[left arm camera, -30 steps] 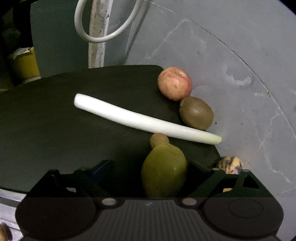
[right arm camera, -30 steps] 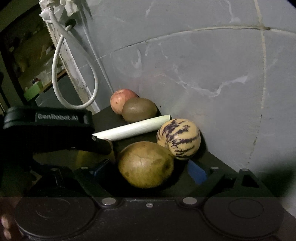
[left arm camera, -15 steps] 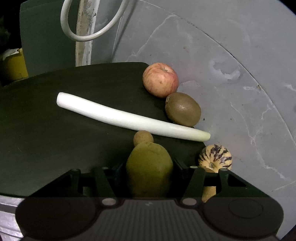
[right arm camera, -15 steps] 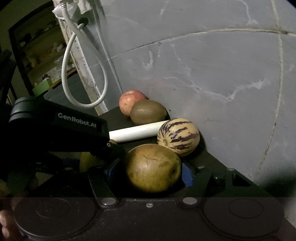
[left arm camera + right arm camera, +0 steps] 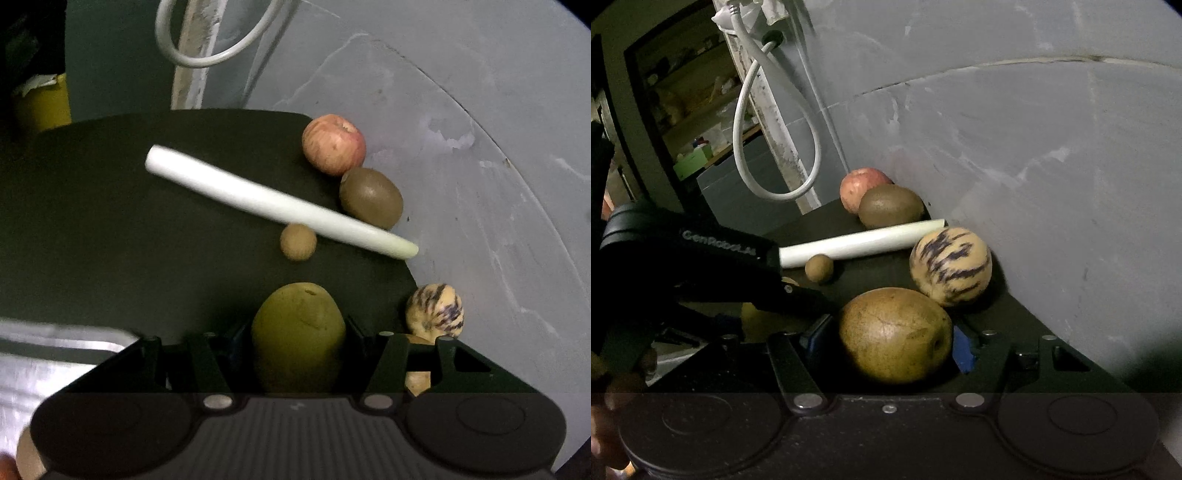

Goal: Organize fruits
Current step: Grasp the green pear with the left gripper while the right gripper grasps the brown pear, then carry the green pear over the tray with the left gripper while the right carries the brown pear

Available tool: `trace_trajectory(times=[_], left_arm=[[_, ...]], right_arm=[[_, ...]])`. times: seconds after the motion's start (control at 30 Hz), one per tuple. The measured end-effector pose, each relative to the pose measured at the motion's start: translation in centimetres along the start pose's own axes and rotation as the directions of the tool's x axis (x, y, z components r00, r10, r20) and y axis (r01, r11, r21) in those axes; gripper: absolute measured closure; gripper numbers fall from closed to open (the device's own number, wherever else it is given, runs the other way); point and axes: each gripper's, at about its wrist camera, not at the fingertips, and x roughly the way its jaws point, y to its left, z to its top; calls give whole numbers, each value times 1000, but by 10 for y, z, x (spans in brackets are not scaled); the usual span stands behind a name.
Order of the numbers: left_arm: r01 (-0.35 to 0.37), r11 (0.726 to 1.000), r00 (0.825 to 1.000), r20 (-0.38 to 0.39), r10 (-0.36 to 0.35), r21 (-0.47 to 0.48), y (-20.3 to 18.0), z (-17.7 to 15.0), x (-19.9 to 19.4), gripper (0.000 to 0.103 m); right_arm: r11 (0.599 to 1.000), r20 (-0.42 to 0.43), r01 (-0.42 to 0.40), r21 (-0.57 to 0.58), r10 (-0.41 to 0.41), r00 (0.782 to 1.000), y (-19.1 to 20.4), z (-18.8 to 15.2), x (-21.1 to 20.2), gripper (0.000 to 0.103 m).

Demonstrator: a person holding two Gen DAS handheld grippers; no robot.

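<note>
While six fruits and one white stalk (image 5: 273, 201) were counted, two of the fruits were already clamped. Against the grey wall (image 5: 480, 155) the black board (image 5: 92, 206) was laid, its left half left bare, and a metal ledge (image 5: 55, 354) was seen along its near-left edge. A brown-green fruit (image 5: 895, 334) was pinched by the right gripper (image 5: 892, 338) near the board's right edge, touching or nearly touching the striped melon (image 5: 951, 266) beside the wall. A green fruit (image 5: 299, 336) was gripped by the left gripper (image 5: 299, 345) above the board's near edge. One apple (image 5: 333, 143) and one kiwi (image 5: 370, 197) were lined up together along the wall side. The stalk was laid slantwise, its thin end poking over the right edge. One small round brown fruit (image 5: 298, 242) was set just beside it.
</note>
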Motion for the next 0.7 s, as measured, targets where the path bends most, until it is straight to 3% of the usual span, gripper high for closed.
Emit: trace_trajectory(times=[0.33,0.7], left_arm=[[48,997,999,21,-47,-60,5,-44,-40,45],[65,994,996,65,-59,-92,15,-90,-100,45]], right_arm=[[996,-51,-84,38,86,995,-8,-24,-41,37],[992,-81,-116,58,120,989,4,-55,-99,37]])
